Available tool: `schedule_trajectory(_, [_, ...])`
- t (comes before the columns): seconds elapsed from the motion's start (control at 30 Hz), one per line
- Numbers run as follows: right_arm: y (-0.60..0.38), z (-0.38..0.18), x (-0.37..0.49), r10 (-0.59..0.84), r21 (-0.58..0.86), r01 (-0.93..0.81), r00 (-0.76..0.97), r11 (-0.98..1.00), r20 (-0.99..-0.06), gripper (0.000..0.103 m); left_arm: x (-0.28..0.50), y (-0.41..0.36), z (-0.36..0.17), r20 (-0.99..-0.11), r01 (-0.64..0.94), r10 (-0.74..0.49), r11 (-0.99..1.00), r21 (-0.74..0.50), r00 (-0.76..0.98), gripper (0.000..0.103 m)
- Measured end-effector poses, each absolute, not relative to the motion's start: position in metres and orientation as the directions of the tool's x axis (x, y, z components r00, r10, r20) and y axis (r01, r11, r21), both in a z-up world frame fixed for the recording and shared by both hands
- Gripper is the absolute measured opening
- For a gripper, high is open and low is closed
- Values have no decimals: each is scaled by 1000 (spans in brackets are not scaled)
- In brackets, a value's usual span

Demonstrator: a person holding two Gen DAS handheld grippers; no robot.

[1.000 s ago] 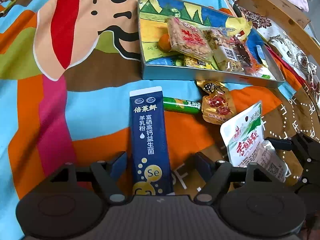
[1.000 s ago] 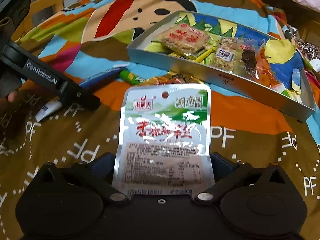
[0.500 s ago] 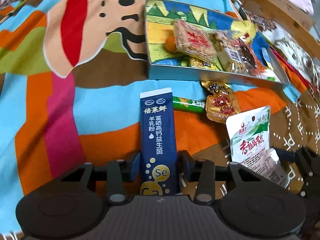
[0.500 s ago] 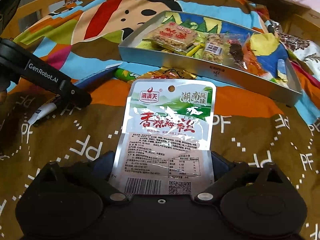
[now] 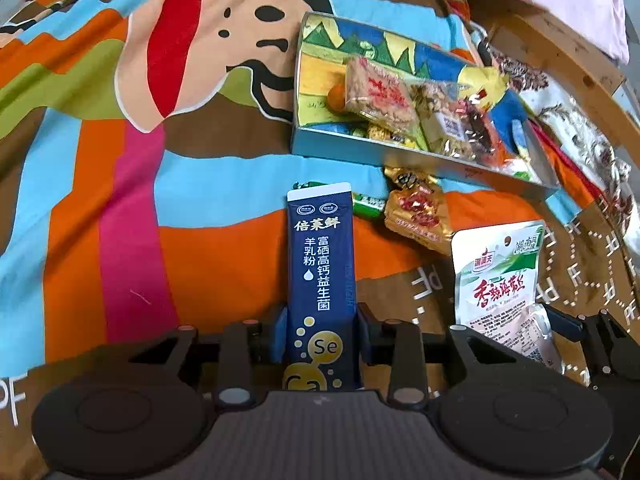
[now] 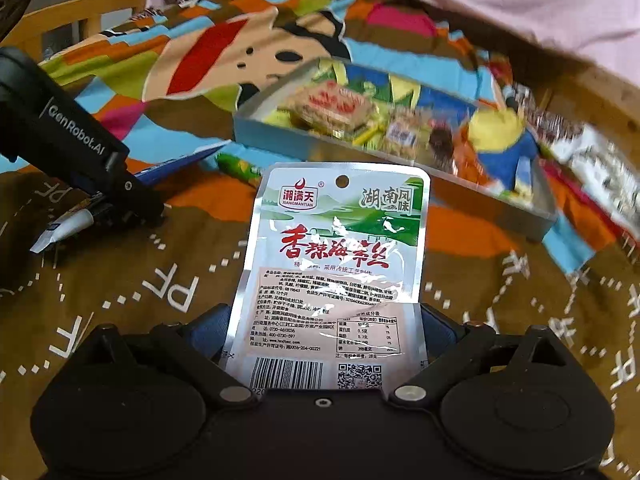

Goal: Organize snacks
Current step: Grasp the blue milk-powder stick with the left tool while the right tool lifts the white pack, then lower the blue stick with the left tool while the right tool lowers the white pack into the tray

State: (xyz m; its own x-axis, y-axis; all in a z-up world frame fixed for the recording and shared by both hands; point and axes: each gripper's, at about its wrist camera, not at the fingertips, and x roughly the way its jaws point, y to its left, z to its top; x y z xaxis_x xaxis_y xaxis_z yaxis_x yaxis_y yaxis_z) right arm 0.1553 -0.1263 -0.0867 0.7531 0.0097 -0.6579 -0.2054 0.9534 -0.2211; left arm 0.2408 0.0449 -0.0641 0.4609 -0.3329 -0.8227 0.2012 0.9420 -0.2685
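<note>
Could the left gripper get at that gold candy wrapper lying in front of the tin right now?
Probably not yet. The left gripper is shut on the blue sachet, so its jaws are taken. The gold wrapper itself lies uncovered on the cloth, just beyond.

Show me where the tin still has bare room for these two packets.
The tin's left end, left of the peanut bar, shows bare painted floor. Its middle and right end are piled with snacks. Outside, the front wall is crowded by the gold candy and green stick.

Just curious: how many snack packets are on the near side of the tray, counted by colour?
Blue packet: 1
White packet: 1
Green packet: 1
Gold packet: 1
Total: 4
</note>
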Motion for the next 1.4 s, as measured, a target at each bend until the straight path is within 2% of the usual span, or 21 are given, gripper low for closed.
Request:
schedule_trajectory(0.1, [-125, -82, 153, 9, -250, -206, 790, 946, -614, 97, 235, 43, -58, -804, 213, -339, 940, -266, 488, 38])
schedule_trajectory(0.37, [-133, -70, 159, 25, -214, -168, 836, 962, -547, 97, 231, 37, -39, -713, 278, -410, 912, -302, 569, 38])
schedule_trajectory(0.73, [-155, -39, 183, 15, -176, -124, 857, 976, -516, 97, 244, 31, -28, -586, 321, -479, 877, -359, 654, 38])
schedule_trajectory(1.0, [-203, 4, 233, -30, -262, -97, 897, 960, -442, 97, 281, 9, -12, -490, 329, -503, 855, -401, 712, 38])
schedule_trajectory(1.17, [-245, 6, 282, -56, -163, -7, 922, 987, -383, 97, 323, -12, 7, -441, 325, -502, 849, -416, 744, 38])
schedule_trajectory(1.27, [-270, -3, 313, -66, -111, 23, 914, 994, -401, 97, 354, -33, 11, -435, 323, -496, 851, -413, 751, 38])
schedule_trajectory(1.4, [-293, -21, 344, -78, -110, 33, 897, 993, -435, 97, 391, -63, 4, -458, 311, -496, 852, -422, 738, 38])
